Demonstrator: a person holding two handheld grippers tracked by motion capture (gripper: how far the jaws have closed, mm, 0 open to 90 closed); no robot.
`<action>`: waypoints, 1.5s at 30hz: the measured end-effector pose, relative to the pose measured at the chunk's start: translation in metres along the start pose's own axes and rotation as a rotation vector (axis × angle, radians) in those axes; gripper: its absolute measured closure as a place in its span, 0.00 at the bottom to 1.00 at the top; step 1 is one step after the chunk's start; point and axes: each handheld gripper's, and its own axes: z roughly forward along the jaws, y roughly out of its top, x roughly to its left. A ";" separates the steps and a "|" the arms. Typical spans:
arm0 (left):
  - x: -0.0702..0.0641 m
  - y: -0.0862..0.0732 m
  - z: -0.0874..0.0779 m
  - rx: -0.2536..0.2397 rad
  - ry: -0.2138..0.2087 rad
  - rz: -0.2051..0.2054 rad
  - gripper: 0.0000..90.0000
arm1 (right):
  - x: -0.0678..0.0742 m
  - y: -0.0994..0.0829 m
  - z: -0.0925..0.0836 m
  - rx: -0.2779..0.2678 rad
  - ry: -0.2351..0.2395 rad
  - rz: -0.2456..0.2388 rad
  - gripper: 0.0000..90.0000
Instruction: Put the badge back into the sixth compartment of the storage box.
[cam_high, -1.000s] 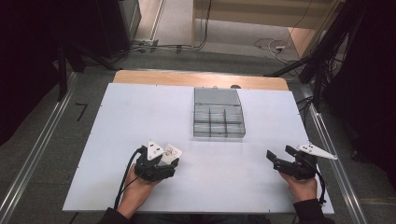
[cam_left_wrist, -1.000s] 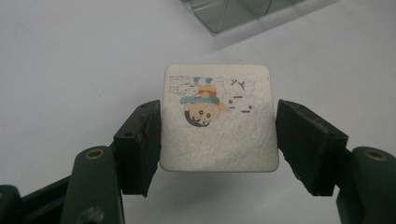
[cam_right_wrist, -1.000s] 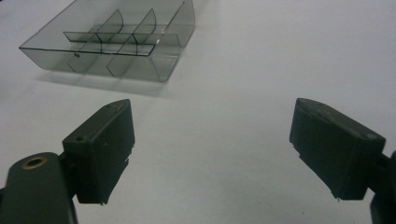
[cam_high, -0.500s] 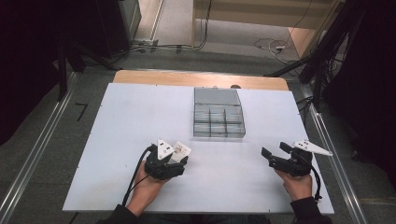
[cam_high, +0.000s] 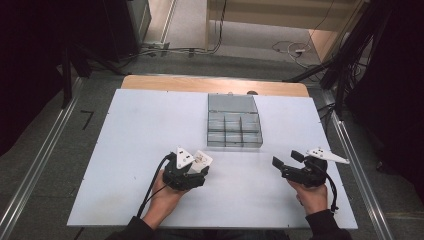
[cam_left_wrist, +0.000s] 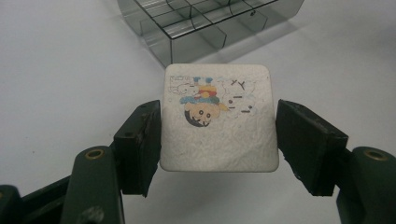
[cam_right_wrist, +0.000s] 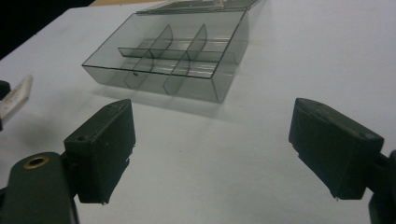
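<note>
Square coaster (cam_left_wrist: 218, 116) clamped in the left gripper (cam_left_wrist: 218, 140), near the open compartment box (cam_left_wrist: 205, 23).

High view: the left gripper (cam_high: 197, 162) holds the coaster (cam_high: 202, 159) above the white desk (cam_high: 125, 130), short of the box (cam_high: 234, 122); the right gripper (cam_high: 286, 161) hovers well apart. Left gripper view: both pads press the coaster's side edges, cartoon print upward. Right gripper view: right gripper (cam_right_wrist: 210, 154) jaws wide apart, nothing between them, facing the box (cam_right_wrist: 177, 51).
</note>
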 end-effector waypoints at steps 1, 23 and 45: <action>0.000 0.000 0.000 0.000 0.000 0.001 0.37 | 0.002 0.001 0.001 -0.002 0.012 0.006 0.15; -0.019 0.011 0.009 -0.022 -0.032 0.042 0.37 | 0.028 0.008 0.020 0.015 0.106 -0.040 0.18; -0.023 0.022 0.018 -0.043 -0.063 0.061 0.37 | 0.047 0.018 0.035 0.022 0.167 -0.064 0.21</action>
